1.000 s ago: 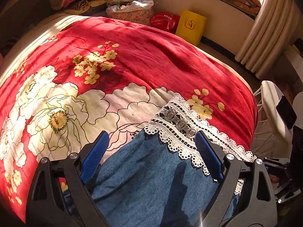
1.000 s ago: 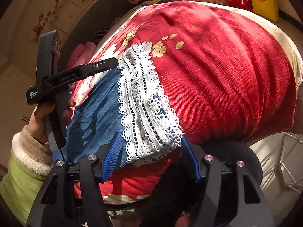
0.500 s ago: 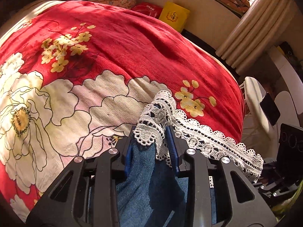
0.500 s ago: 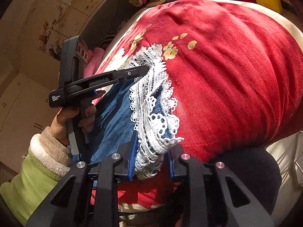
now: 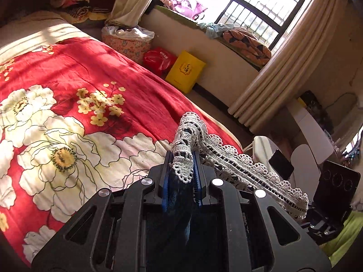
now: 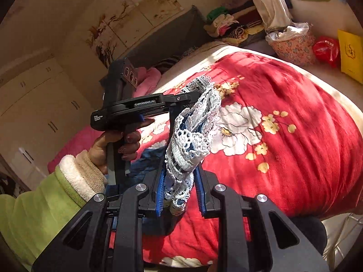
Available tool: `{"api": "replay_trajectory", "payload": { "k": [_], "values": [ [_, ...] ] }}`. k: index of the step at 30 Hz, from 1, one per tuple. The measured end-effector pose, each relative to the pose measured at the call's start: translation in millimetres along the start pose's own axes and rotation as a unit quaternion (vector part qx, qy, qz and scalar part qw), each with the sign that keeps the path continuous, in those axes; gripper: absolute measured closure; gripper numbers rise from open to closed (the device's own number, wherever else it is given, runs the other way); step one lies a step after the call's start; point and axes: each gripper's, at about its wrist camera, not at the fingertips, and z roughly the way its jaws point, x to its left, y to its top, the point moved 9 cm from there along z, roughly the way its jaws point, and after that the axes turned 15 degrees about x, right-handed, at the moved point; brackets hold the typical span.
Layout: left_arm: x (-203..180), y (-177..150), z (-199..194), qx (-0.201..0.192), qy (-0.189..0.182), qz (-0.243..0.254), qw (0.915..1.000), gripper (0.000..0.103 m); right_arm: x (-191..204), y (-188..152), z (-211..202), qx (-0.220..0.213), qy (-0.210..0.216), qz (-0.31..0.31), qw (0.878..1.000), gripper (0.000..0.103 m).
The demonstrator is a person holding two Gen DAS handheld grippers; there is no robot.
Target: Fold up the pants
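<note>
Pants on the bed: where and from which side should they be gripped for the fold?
By the lace hem, one corner per tool, coming in from the near bed edge. The hem is the free end, with the denim trailing down to the blanket. The left tool is closing on one bunched corner, and the right tool is clamped on the other.

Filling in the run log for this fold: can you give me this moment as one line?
step: lift lace hem | left tool: closing on hem, pads pressing | right tool: shut on hem | pants: hem raised above blanket
</note>
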Motion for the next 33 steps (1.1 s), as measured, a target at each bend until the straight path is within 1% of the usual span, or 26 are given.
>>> {"api": "replay_trajectory", "payload": {
  "k": [4, 8, 12, 14, 15, 16, 17, 18, 19, 20, 21, 22, 23, 24, 27, 28, 29, 30, 32, 33],
  "values": [
    [12.7, -21.9, -43.7, -0.042, -0.009, -0.019, 0.9989, 0.093, 53.3, 0.2, 19.6, 0.015, 0.007, -0.072, 0.997, 0.081],
    [37.6, -58.1, -67.0, -0.058, 0.003, -0.052, 0.997, 0.093, 88.7, -11.2, 57.0, 0.049, 0.011, -0.132, 0.99, 0.081],
    [73.8, -99.6, -77.2, -0.065, 0.017, -0.115, 0.9911, 0.091, 109.2, -38.3, 107.5, 0.109, 0.005, -0.182, 0.977, 0.081],
    [89.2, -119.7, -82.4, -0.065, 0.041, -0.138, 0.9874, 0.089, 115.3, -52.1, 128.6, 0.134, -0.001, -0.201, 0.97, 0.081],
    [96.6, -129.6, -87.3, -0.067, 0.045, -0.152, 0.9851, 0.089, 118.2, -59.1, 138.0, 0.148, -0.002, -0.208, 0.967, 0.081],
    [102.4, -137.1, -91.2, -0.071, 0.04, -0.168, 0.9824, 0.084, 120.5, -65.5, 146.4, 0.157, -0.003, -0.215, 0.964, 0.081],
    [107.5, -143.3, -96.1, -0.077, 0.035, -0.186, 0.9788, 0.075, 123.0, -70.9, 153.2, 0.164, -0.005, -0.22, 0.962, 0.081],
    [112.3, -149.1, -102.0, -0.084, 0.031, -0.203, 0.9751, 0.071, 124.6, -76.9, 159.7, 0.174, -0.008, -0.224, 0.959, 0.081],
    [116.1, -154.2, -108.3, -0.091, 0.026, -0.218, 0.9713, 0.063, 126.3, -82.4, 165.4, 0.182, -0.01, -0.227, 0.957, 0.081],
    [118.3, -158.7, -114.6, -0.097, 0.018, -0.23, 0.9683, 0.061, 127.9, -86.6, 169.2, 0.185, -0.013, -0.232, 0.955, 0.079],
    [119.2, -161.9, -119.7, -0.102, 0.011, -0.238, 0.966, 0.061, 128.9, -90.5, 171.7, 0.189, -0.016, -0.239, 0.952, 0.078],
    [119.8, -164.3, -125.5, -0.109, 0.008, -0.244, 0.9636, 0.058, 130.0, -94.1, 174.1, 0.193, -0.018, -0.243, 0.95, 0.078],
    [119.1, -166.0, -130.4, -0.114, 0.004, -0.246, 0.9625, 0.054, 129.9, -96.1, 176.3, 0.197, -0.019, -0.242, 0.95, 0.078],
    [117.8, -167.9, -134.4, -0.118, -0.001, -0.247, 0.9619, 0.053, 129.4, -97.5, 178.0, 0.199, -0.019, -0.242, 0.95, 0.078],
    [113.8, -174.6, -137.5, -0.12, -0.014, -0.256, 0.9592, 0.045, 133.1, -104.0, 177.8, 0.201, -0.018, -0.251, 0.947, 0.077],
    [111.9, -176.4, -136.2, -0.119, -0.02, -0.259, 0.9584, 0.041, 135.0, -106.4, 177.6, 0.203, -0.014, -0.254, 0.945, 0.073],
    [109.5, -177.4, -134.3, -0.119, -0.028, -0.26, 0.9578, 0.039, 136.2, -109.3, 178.3, 0.209, -0.009, -0.255, 0.944, 0.067],
    [107.1, -177.8, -132.4, -0.119, -0.036, -0.261, 0.9574, 0.037, 137.1, -111.8, 178.4, 0.216, -0.002, -0.251, 0.944, 0.063],
    [106.0, -179.9, -125.3, -0.113, -0.035, -0.265, 0.9569, 0.034, 141.1, -113.6, 172.7, 0.217, 0.014, -0.25, 0.944, 0.053],
    [106.1, -181.4, -121.2, -0.108, -0.031, -0.264, 0.9578, 0.034, 143.0, -112.0, 166.8, 0.213, 0.019, -0.25, 0.945, 0.052]
  ]
}}
